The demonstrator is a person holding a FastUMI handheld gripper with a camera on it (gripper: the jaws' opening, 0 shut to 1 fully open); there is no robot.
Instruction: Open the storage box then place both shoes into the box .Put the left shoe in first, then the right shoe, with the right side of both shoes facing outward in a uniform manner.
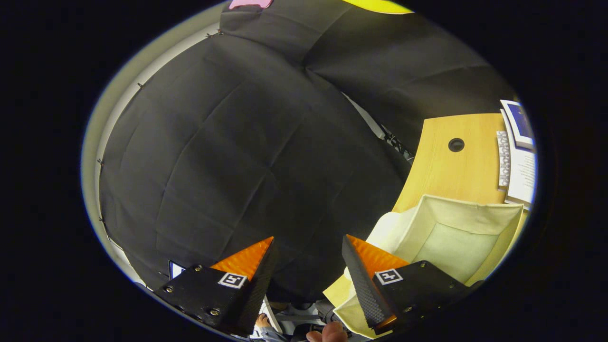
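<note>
My gripper [308,247] stands open with nothing between its fingers, tilted and pointing at the black cloth wall [247,156]. The cream fabric storage box [456,237] stands open on the wooden table [451,166], off to the right of my right finger [365,275]. Its inside looks bare as far as I can see. A pale flap or lid [387,230] of the box hangs down its near left side, just beyond the right finger.
A round cable hole [456,144] is in the table beyond the box. Printed sheets and marker cards [517,156] lie at the table's far right. Below the fingers a person's fingertip [327,335] and some dark gear show.
</note>
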